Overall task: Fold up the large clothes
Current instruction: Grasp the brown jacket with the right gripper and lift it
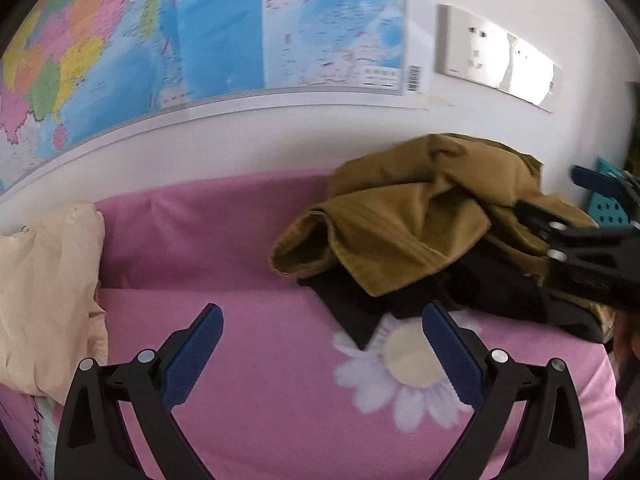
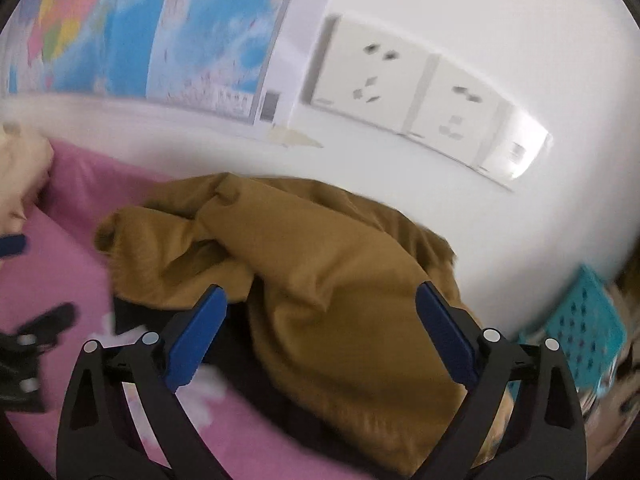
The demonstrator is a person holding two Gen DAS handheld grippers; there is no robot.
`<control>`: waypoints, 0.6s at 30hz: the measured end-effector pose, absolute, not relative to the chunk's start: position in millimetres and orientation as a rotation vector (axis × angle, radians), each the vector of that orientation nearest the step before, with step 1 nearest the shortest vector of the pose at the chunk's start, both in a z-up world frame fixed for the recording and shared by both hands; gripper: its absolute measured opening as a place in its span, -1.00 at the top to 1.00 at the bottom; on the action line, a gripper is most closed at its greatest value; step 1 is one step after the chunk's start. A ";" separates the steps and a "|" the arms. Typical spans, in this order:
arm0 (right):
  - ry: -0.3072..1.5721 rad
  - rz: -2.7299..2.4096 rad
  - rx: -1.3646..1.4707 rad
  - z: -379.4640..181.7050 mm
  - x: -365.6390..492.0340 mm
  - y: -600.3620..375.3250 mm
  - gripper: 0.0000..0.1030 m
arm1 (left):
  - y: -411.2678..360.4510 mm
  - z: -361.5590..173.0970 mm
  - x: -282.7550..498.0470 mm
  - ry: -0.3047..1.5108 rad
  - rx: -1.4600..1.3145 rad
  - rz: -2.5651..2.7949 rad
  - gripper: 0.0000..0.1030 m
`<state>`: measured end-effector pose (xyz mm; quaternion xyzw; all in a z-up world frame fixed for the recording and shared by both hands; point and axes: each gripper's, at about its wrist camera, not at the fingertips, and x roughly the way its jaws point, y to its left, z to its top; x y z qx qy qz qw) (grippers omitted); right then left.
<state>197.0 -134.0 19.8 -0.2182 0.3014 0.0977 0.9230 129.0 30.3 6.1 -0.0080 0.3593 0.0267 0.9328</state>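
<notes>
A crumpled mustard-brown garment [image 1: 424,216] lies in a heap on a pink bedsheet [image 1: 240,248], over a black garment [image 1: 360,312]. My left gripper [image 1: 322,312] is open above bare sheet, left of the heap and short of the black cloth's corner. The right gripper [image 1: 548,192] enters from the right in the left wrist view, over the heap. In the right wrist view my right gripper [image 2: 320,292] is open and hangs just above the brown garment [image 2: 320,264], with nothing clamped. The black garment [image 2: 132,312] peeks out underneath.
A cream pillow or bag [image 1: 44,288] sits at the left of the bed. The wall behind carries a map [image 1: 200,28] and a row of sockets [image 2: 420,92]. A teal perforated basket [image 2: 588,340] stands at the right. A daisy print [image 1: 404,364] marks the sheet.
</notes>
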 end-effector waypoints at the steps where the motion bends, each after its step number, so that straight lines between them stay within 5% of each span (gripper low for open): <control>1: 0.623 0.202 -0.474 15.5 204.4 -130.0 -0.82 | 32.8 5.1 130.7 0.737 -0.018 0.058 -0.88; 6: 0.647 0.237 -0.490 10.4 234.5 -124.5 -0.62 | 45.3 -7.7 144.3 0.766 -0.020 0.080 -0.88; 8: 0.682 0.280 -0.466 13.0 242.6 -126.4 -0.29 | 48.2 -13.1 148.6 0.778 -0.018 0.085 -0.88; 10: 0.711 0.321 -0.450 16.9 245.3 -126.7 0.69 | 50.7 -17.5 154.1 0.790 -0.017 0.092 -0.88; 12: 0.687 0.347 -0.471 28.0 235.0 -126.7 0.85 | 53.8 -19.3 156.6 0.794 -0.019 0.095 -0.88; 18: 0.539 0.355 -0.228 95.7 193.6 -187.4 0.90 | 69.0 -19.8 163.4 0.772 -0.017 0.097 -0.88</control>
